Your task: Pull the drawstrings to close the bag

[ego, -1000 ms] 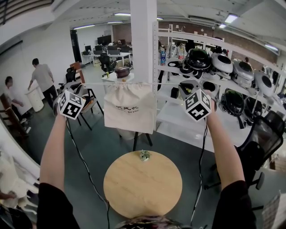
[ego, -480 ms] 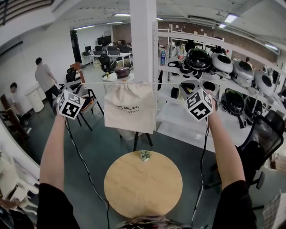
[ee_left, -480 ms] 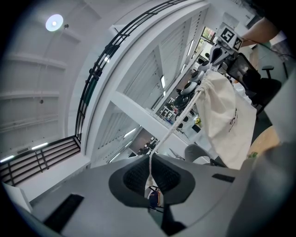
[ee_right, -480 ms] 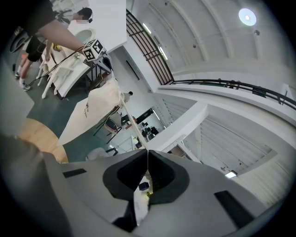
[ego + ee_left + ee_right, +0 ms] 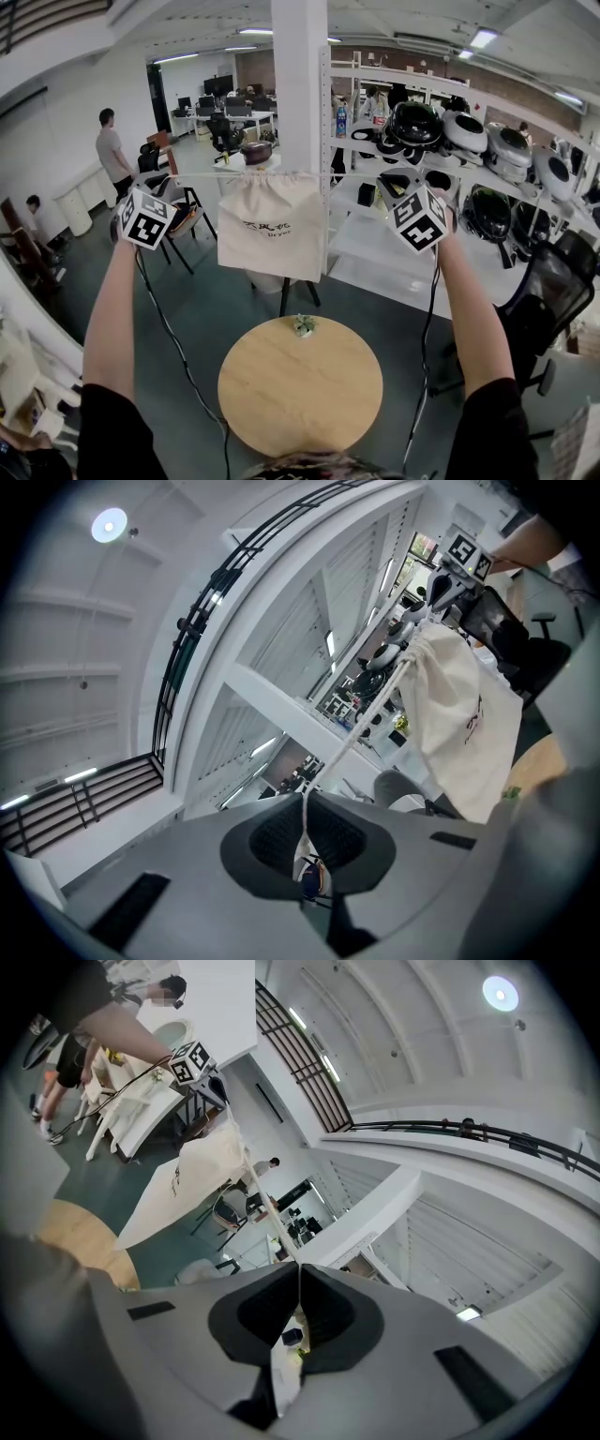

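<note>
Bag (image 5: 272,225): soft, light cloth, probably empty, hanging from taut drawstrings (image 5: 361,726). Left tongs (image 5: 305,819), right tongs (image 5: 298,1283): each pinches a cord end.

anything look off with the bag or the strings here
Nothing stands out. The bag hangs above the round table, top gathered, on a taut drawstring clamped in the left gripper and right gripper. No tear or spill shows.
</note>
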Motion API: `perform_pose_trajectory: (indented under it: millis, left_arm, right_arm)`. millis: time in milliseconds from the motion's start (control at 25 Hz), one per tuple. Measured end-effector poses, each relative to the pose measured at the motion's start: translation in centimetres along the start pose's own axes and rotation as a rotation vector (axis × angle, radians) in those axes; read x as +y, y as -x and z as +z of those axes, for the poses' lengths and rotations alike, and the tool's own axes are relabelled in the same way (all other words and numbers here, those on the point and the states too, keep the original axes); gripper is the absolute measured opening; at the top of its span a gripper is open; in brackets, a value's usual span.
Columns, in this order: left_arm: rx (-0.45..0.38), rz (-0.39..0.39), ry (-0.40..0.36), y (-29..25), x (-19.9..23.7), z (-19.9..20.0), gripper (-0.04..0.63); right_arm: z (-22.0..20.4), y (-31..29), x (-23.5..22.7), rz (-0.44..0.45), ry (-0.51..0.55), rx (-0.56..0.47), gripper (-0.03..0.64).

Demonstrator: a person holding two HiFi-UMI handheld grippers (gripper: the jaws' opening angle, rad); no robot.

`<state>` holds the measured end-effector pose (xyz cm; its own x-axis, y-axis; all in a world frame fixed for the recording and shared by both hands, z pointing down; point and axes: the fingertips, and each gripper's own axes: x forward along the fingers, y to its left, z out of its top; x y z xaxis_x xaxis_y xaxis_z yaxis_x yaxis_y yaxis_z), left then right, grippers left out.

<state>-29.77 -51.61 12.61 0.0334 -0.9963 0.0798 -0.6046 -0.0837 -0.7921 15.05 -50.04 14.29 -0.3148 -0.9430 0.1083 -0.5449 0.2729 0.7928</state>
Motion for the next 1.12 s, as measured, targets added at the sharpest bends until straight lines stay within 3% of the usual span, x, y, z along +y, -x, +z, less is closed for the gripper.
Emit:
perform_pose_trajectory:
  millis: [600,1120]
  left_arm:
    - [-0.037,-0.005,0.016,0.32,0.0,0.47,0.026]
    - [-0.016,-0.02,0.019,-0.14,-0.1,-0.35,0.026]
  right_arm:
    - [-0.31,0.29,0.21,0.008,0.0,-0.004,0.008]
    - [-0.04,-0.17,0.54,0.012,0.012,-0.006,0.009]
